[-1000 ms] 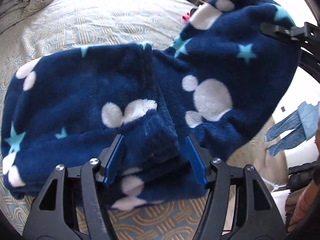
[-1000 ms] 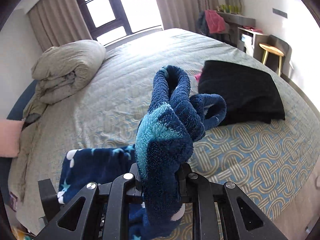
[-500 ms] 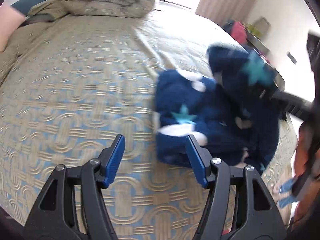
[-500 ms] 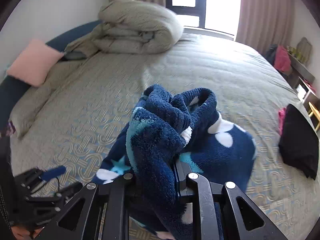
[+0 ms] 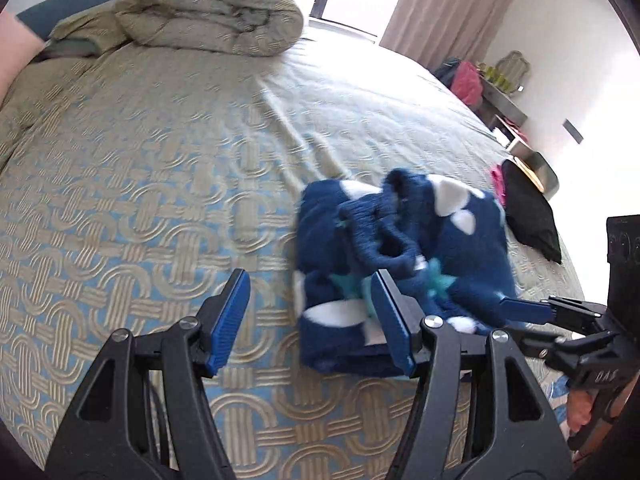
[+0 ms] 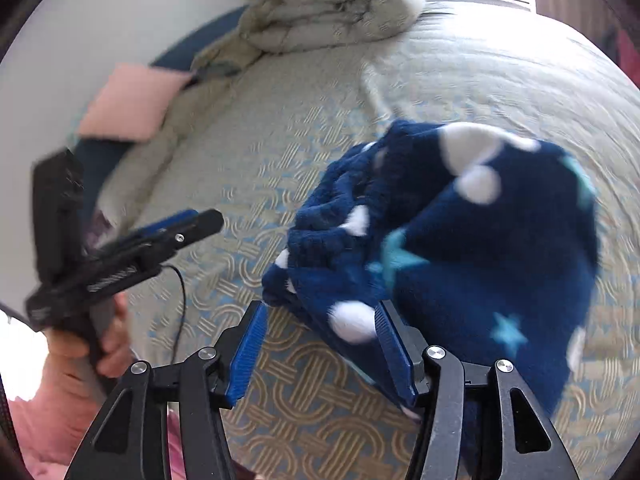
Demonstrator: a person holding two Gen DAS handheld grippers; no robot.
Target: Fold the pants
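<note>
The navy fleece pants [image 5: 404,240] with white blobs and teal stars lie bunched in a folded heap on the bed. My left gripper [image 5: 310,316] hovers open just in front of the heap's left edge, gripping nothing. In the right wrist view the pants [image 6: 480,240] spill over the right finger, and my right gripper [image 6: 320,350] has its jaws opening, the pads clear of the cloth. The right gripper [image 5: 532,312] also shows at the heap's right side in the left wrist view. A hand holds the left gripper [image 6: 176,232] to the left.
A patterned beige and blue bedspread [image 5: 120,200] covers the bed. At its head lie a rolled duvet [image 5: 208,12] and a pink pillow [image 6: 132,104]. A black cushion [image 5: 528,212] lies right of the pants. A desk [image 5: 504,92] stands by the far wall.
My right gripper, shut on a fold of the pants before, has opened and the cloth has dropped onto the heap. My left gripper has let go and pulled back to the left.
</note>
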